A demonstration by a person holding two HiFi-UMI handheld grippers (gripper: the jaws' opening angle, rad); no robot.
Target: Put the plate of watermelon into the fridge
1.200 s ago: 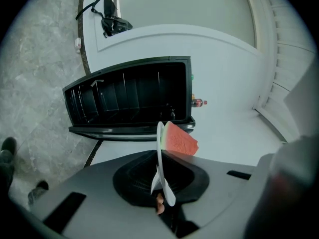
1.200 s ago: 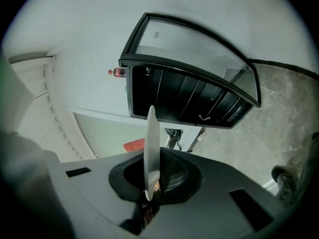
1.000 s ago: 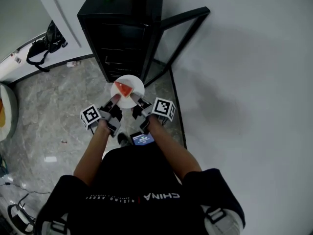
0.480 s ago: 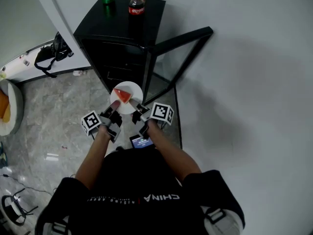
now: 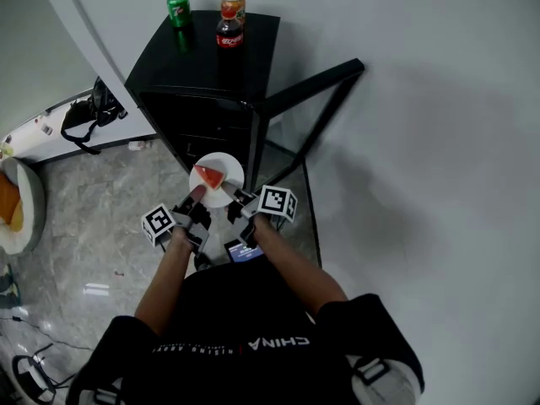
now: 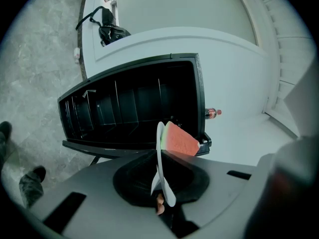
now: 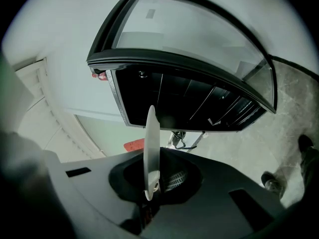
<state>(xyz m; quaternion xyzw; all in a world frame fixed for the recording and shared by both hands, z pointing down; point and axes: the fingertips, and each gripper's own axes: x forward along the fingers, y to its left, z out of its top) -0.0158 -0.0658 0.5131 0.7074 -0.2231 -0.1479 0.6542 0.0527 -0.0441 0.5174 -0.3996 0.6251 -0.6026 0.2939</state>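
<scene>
A white plate (image 5: 221,178) carries a red watermelon wedge (image 5: 208,175) and is held level in front of the black fridge (image 5: 205,83), whose glass door (image 5: 305,125) stands open to the right. My left gripper (image 5: 197,195) is shut on the plate's left rim, my right gripper (image 5: 231,194) shut on its right rim. In the left gripper view the plate (image 6: 160,168) shows edge-on with the wedge (image 6: 180,140) on its right, the dark fridge interior (image 6: 134,106) beyond. In the right gripper view the plate (image 7: 151,148) is edge-on before the fridge opening (image 7: 184,101).
A green can (image 5: 177,8), an orange can (image 5: 233,5) and a cola bottle (image 5: 228,30) stand on the fridge top. A black bag (image 5: 89,108) lies on the floor at the left wall. Marble floor (image 5: 93,218) lies left; the white wall (image 5: 422,142) runs close on the right.
The plate and both grippers have stayed together while the view shifted back: the fridge top with its cans and bottle has come fully into sight.
</scene>
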